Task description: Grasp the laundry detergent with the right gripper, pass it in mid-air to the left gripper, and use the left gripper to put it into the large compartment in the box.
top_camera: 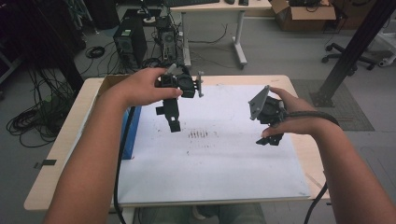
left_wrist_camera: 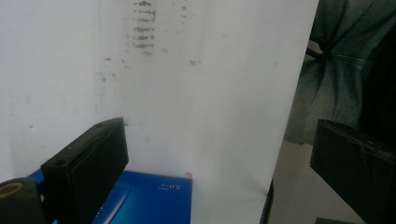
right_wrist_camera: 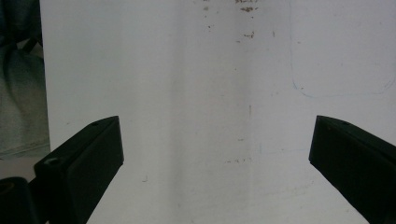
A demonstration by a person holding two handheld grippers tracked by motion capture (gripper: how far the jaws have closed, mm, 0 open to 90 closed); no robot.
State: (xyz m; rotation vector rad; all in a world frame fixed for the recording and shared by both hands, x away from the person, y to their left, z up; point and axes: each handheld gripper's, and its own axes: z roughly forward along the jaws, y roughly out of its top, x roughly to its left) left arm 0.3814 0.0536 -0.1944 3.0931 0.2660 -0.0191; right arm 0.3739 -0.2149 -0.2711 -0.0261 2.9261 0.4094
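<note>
Wooden table (top_camera: 70, 140) bearing a flat white sheet (top_camera: 210, 163), scuffed with brown marks (top_camera: 198, 134) between the claws. Blue box (top_camera: 130, 133) just beside left gripper (top_camera: 173, 120). Left gripper and right gripper (top_camera: 270, 139): jaws released, empty, held above the sheet.

High overhead view forward and down over white sheet (top_camera: 210, 168); both gripper views close above, sharing its smudges (top_camera: 198, 134).

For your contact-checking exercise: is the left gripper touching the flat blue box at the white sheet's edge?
Apart. In the left gripper view, the left gripper has its jaws wide open, with the flat blue box on the table below, nothing clamped.
</note>
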